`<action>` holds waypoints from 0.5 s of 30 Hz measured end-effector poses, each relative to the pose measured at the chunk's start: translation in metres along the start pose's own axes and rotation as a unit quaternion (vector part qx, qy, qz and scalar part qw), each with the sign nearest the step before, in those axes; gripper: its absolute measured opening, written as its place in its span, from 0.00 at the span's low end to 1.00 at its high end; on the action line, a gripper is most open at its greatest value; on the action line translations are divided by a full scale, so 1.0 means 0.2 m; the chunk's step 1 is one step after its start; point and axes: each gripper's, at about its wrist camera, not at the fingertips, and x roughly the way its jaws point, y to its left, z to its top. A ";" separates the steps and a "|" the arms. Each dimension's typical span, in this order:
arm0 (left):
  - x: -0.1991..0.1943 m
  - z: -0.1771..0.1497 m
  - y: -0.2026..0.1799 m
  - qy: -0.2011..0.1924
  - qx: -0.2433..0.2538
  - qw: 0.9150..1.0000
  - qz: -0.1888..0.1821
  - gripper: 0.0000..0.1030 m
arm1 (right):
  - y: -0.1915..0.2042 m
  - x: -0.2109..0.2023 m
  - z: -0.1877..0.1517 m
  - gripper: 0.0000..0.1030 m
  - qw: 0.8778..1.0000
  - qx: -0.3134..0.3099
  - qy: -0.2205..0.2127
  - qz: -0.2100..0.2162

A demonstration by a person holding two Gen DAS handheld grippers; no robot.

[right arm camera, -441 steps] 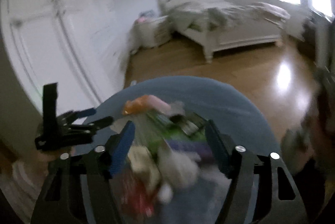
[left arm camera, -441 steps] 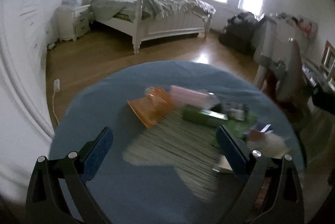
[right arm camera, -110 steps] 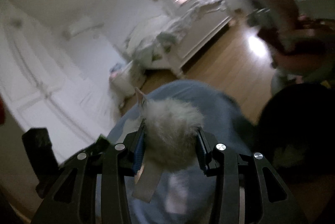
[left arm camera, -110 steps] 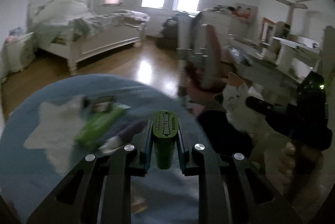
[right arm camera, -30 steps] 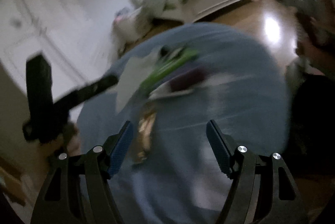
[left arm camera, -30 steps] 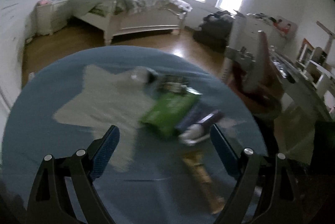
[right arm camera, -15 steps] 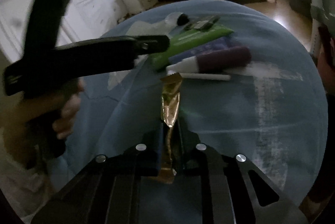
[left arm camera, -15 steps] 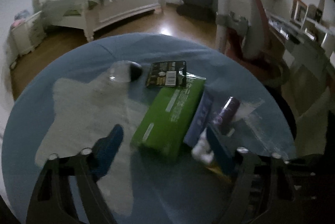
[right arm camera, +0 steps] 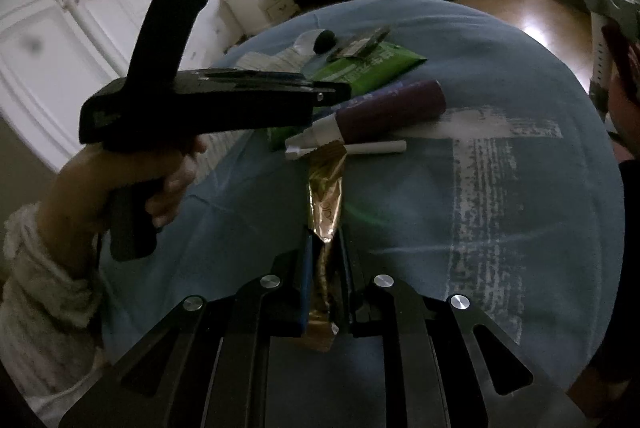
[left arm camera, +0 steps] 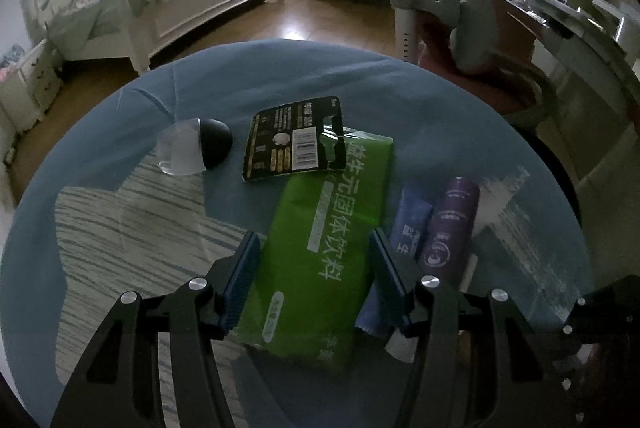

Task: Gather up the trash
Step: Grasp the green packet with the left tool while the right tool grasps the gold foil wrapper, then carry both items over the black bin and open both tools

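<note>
A green drink packet (left arm camera: 324,240) lies on the round blue table (left arm camera: 440,116). My left gripper (left arm camera: 314,268) has its pads against both sides of the packet's near half. A black battery card (left arm camera: 296,144) overlaps its far end. My right gripper (right arm camera: 325,268) is shut on a gold wrapper (right arm camera: 326,188) that lies flat on the table. The green packet (right arm camera: 368,66) also shows in the right wrist view, partly behind the left gripper body (right arm camera: 208,96).
A purple tube (left arm camera: 450,224) and a blue sachet (left arm camera: 412,224) lie right of the packet. A clear cup with a black cap (left arm camera: 196,148) lies at the left. A white stick (right arm camera: 372,147) lies by the purple tube (right arm camera: 384,112). A chair (left arm camera: 472,24) stands behind the table.
My left gripper has dropped onto the green packet and closed in around it. My right gripper stays shut on the gold wrapper, which it took half a second ago.
</note>
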 end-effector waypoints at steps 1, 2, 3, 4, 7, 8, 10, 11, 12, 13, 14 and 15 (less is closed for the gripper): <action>0.00 0.00 0.00 0.000 -0.002 1.000 -0.003 0.54 | 0.00 0.00 0.00 0.13 1.000 0.002 0.000 0.001; 0.00 -0.01 0.00 0.000 0.001 1.000 -0.001 0.51 | 0.00 0.01 0.01 0.13 1.000 0.002 0.000 0.001; -0.01 -0.02 0.00 -0.003 0.009 1.000 0.009 0.41 | 0.01 0.00 0.00 0.13 1.000 0.003 -0.001 0.001; -0.01 -0.02 -0.01 -0.004 0.009 1.000 0.005 0.32 | 0.01 0.00 0.00 0.13 1.000 0.003 -0.001 0.001; -0.03 -0.04 -0.02 -0.008 0.006 1.000 -0.002 0.14 | 0.01 0.01 0.01 0.13 1.000 0.006 -0.003 0.001; -0.05 -0.06 -0.02 -0.012 0.005 1.000 -0.003 0.12 | 0.00 0.00 0.01 0.13 1.000 0.008 -0.003 0.000; -0.09 -0.09 -0.03 -0.018 -0.002 1.000 -0.009 0.09 | -0.02 0.00 0.01 0.13 1.000 0.016 -0.009 0.000; -0.12 -0.11 -0.03 -0.022 -0.007 1.000 -0.008 0.09 | -0.03 0.00 0.01 0.13 1.000 0.022 -0.012 0.002; -0.16 -0.13 -0.03 -0.029 -0.013 0.999 -0.008 0.09 | -0.04 -0.02 -0.01 0.13 0.999 0.030 -0.015 0.009; -0.19 -0.15 -0.02 -0.035 -0.020 0.999 -0.011 0.09 | -0.04 -0.03 -0.02 0.13 0.999 0.034 -0.018 0.013; -0.23 -0.17 -0.02 -0.044 -0.034 0.998 -0.019 0.09 | -0.04 -0.04 -0.02 0.13 0.999 0.034 -0.019 0.012; -0.30 -0.20 0.00 -0.058 -0.052 0.997 -0.029 0.09 | -0.04 -0.06 -0.03 0.13 0.999 0.033 -0.024 0.011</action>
